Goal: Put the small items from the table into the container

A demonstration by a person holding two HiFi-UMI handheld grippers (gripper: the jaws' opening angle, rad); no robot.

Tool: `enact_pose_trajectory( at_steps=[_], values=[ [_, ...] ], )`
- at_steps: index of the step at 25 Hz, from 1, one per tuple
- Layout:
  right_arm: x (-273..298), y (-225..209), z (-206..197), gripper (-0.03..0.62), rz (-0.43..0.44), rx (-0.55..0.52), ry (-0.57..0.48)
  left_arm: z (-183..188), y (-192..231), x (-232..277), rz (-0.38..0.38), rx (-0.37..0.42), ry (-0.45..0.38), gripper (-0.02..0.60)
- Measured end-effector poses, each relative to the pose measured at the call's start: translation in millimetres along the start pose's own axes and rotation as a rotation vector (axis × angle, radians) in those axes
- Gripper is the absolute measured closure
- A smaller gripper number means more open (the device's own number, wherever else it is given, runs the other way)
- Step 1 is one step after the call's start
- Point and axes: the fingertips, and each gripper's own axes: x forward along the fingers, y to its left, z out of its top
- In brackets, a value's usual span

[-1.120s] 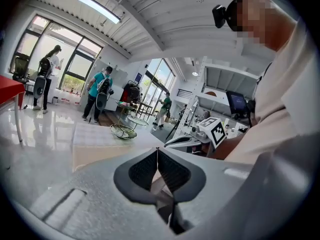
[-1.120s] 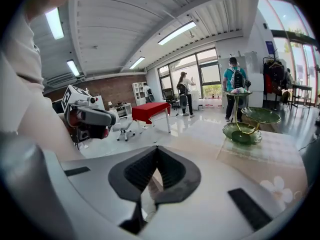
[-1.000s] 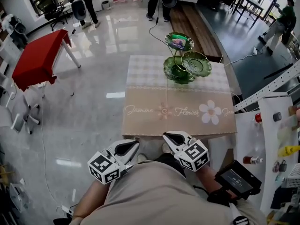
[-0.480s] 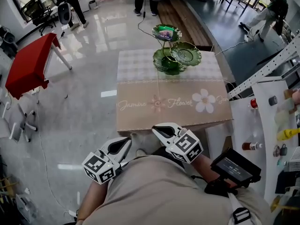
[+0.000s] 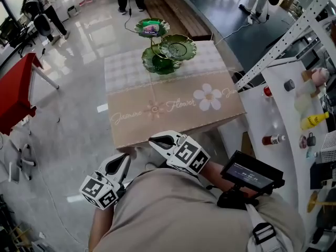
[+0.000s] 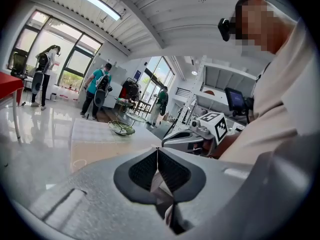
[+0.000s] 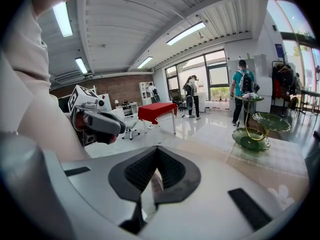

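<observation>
A three-tier green leaf-dish stand [image 5: 167,50] rises at the far end of the table [image 5: 173,114], which wears a beige flower-print cloth. Its top dish holds a small green and pink packet [image 5: 151,26]. My left gripper [image 5: 125,158] hangs shut and empty off the table's near left corner, close to the person's body. My right gripper [image 5: 155,139] is shut and empty too, its tips at the table's near edge. The stand [image 6: 121,128] shows far ahead in the left gripper view, with the right gripper [image 6: 200,134] alongside. The stand [image 7: 255,134] also appears in the right gripper view.
A white shelf unit [image 5: 283,109] with small bottles, one yellow [image 5: 311,121], stands right of the table. A metal rack beam [image 5: 283,46] slants above it. A red table [image 5: 16,93] stands far left. People walk at the far end. A screen device [image 5: 252,172] rides the right arm.
The head camera has swung, so the table and stand slide left and tilt in the picture. Both grippers stay shut near the person's body, barely moving.
</observation>
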Motion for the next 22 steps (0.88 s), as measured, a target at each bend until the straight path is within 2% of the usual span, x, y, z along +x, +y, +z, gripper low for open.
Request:
enact_pose_trajectory(
  at_steps=[13, 22],
  values=[
    [-11.2, -19.1, -8.3, 0.580, -0.053, 0.039, 0.016, 2.3, -1.0, 32.7, -0.083, 0.002, 0.054, 0.572],
    [-26.4, -49.9, -18.9, 0.580, -0.085, 0.085, 0.021, 4.6, 0.3, 74.8, -0.126, -0.003, 0.096, 0.572]
  ],
)
